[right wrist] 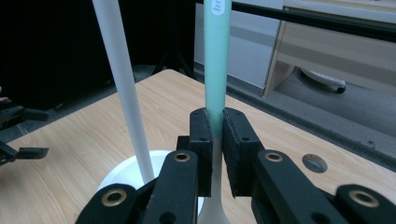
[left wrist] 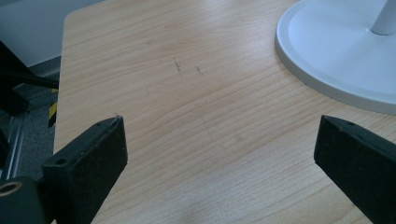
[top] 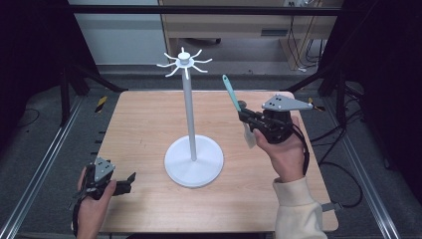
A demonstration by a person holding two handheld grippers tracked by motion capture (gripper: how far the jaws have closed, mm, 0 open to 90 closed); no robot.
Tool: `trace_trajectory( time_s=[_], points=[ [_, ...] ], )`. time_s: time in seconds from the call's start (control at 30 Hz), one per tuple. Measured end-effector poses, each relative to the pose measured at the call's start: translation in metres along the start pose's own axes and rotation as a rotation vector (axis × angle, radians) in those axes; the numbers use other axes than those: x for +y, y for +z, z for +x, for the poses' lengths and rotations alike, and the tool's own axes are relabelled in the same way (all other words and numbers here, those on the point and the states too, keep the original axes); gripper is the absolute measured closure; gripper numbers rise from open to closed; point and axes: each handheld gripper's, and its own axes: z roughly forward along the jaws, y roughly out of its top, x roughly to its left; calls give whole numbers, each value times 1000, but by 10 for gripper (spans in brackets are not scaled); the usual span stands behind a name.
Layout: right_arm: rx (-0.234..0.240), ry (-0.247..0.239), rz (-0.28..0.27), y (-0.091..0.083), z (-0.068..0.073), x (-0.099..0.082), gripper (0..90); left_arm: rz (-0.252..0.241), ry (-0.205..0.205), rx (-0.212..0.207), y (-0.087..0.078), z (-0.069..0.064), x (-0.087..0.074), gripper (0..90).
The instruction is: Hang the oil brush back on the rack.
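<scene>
A white hook stand (top: 189, 107) rises from a round base (top: 194, 162) in the middle of the wooden table; its top carries a ring of short hooks (top: 184, 62). My right gripper (top: 245, 115) is raised to the stand's right, shut on a utensil with a teal handle (top: 230, 92) pointing up and a whitish head (top: 249, 136) hanging below. In the right gripper view the teal handle (right wrist: 216, 56) stands pinched between the jaws, the pole (right wrist: 122, 84) to its left. My left gripper (top: 130, 181) rests low at the table's front left, open, with nothing between its fingers (left wrist: 93, 154).
The stand's base (left wrist: 336, 56) lies just ahead and to the right of the left gripper. Bare wood (top: 144, 124) spreads left of the stand. Black frame bars and a wooden desk (top: 239, 22) stand beyond the far edge.
</scene>
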Motion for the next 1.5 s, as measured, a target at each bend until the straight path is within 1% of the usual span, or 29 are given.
trace_trajectory(
  time_s=[0.1,0.47,0.7,0.83,1.2,1.5],
  points=[
    [1,-5,-18,-2,2,2,826,0,0,0,0,0,0,23],
    [16,-13,-53,-8,8,8,826,-1,0,1,0,0,0,23],
    [28,-35,-87,-14,15,13,826,1,2,2,0,1,0,23],
    [39,-32,-104,-17,16,16,826,2,3,-1,0,0,0,22],
    [46,-43,-124,-21,20,18,826,-2,-4,-1,0,1,0,23],
    [58,-59,-153,-29,28,23,825,2,-2,-5,0,0,0,23]
  ],
)
